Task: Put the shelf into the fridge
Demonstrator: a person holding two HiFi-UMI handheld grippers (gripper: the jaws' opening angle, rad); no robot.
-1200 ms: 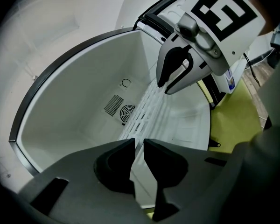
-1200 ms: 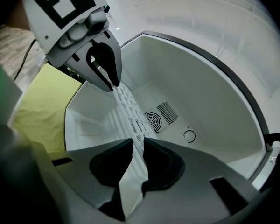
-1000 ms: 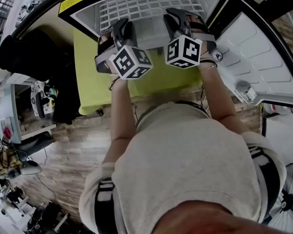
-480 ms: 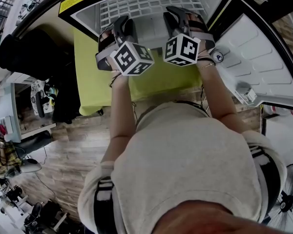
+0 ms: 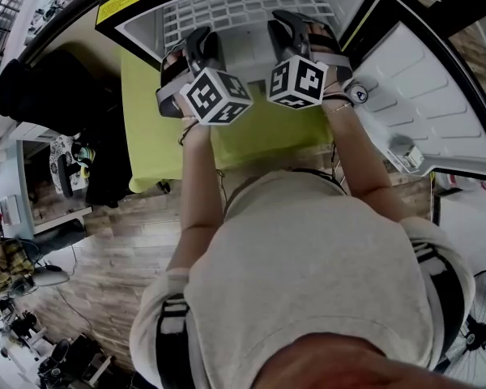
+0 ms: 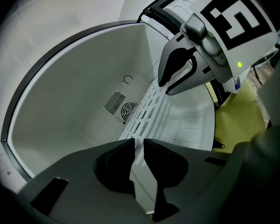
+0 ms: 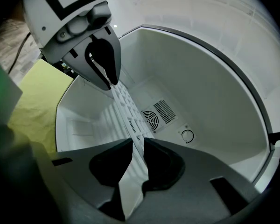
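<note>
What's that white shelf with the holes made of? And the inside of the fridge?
The shelf looks like matte white plastic: thin, one molded piece with rows of slots. Painted metal is possible. The fridge lining looks like smooth white plastic too, with rounded molded corners and a vent grille.

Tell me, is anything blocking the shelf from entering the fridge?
Nothing visible does. The door stands open, the shelf is partly inside the fridge, and only bare walls show ahead. The left hand-held gripper and right hand-held gripper clamp its near edge.
</note>
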